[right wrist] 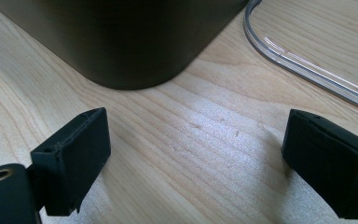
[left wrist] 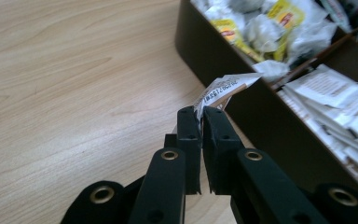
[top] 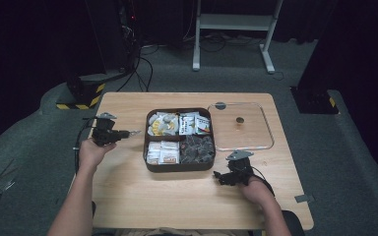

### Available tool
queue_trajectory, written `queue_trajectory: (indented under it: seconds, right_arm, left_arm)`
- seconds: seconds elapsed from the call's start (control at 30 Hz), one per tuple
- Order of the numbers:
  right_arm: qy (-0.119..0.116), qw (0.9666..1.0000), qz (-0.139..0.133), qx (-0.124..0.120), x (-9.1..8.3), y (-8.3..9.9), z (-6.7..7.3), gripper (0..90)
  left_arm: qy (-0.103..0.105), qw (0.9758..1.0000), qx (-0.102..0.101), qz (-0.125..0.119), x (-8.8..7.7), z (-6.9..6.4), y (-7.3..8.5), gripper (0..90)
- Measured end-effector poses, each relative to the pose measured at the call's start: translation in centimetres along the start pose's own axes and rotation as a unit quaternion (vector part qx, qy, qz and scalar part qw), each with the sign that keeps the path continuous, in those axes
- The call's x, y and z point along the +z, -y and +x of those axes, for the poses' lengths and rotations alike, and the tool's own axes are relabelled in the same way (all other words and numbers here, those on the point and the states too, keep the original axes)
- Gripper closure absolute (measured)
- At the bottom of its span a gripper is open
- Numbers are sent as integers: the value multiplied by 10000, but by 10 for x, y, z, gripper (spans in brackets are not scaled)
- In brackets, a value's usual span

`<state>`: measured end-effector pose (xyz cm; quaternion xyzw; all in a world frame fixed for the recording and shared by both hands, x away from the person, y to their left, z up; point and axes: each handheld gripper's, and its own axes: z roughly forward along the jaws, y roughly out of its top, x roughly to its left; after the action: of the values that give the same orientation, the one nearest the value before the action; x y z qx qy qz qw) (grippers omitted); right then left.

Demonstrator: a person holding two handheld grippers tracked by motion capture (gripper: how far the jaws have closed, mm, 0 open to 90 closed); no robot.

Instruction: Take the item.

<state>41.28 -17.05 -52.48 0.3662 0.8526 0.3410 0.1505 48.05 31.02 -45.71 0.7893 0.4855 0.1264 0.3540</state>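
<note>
A dark brown box (top: 179, 167) with four compartments sits mid-table, holding tea bags, sachets and dark packets. My left gripper (top: 128, 133) hovers just left of the box, shut on a small white printed sachet (left wrist: 223, 87) that sticks out past the fingertips toward the box wall (left wrist: 200, 44). My right gripper (top: 220, 176) rests low on the table by the box's near right corner (right wrist: 135, 60), jaws wide open with bare wood between them.
A clear plastic lid (top: 241, 127) lies flat on the table right of the box; its rim (right wrist: 303, 65) runs just beyond my right gripper. A small grey tab (top: 304, 198) lies near the table's right front edge.
</note>
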Motion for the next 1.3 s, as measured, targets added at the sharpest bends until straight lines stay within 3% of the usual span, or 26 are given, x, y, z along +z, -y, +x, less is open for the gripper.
queue_trajectory:
  seconds: [0.2, 0.4, 0.5, 0.7, 1.13, 1.3]
  right_arm:
    - [0, 10000, -1, -2, 0, 0, 0, 77]
    - [-2, 10000, -5, -6, 0, 0, 0, 77]
    - [-2, 10000, -5, -6, 0, 0, 0, 77]
    - [-2, 10000, -5, -6, 0, 0, 0, 77]
    - [-2, 10000, -6, -5, 0, 0, 0, 77]
    - [-2, 10000, -5, -4, 0, 0, 0, 77]
  left_arm:
    - [-99, 9997, -8, 227, 18, 4, 3, 855]
    - [36, 9994, -136, 323, 29, 6, 9, 854]
    - [-73, 9990, -68, 440, 33, 6, 11, 852]
    - [-33, 9990, -10, 448, 36, 5, 15, 846]
    - [77, 9990, -113, 437, 35, 4, 16, 633]
    - [25, 9993, -112, 345, 32, 4, 16, 603]
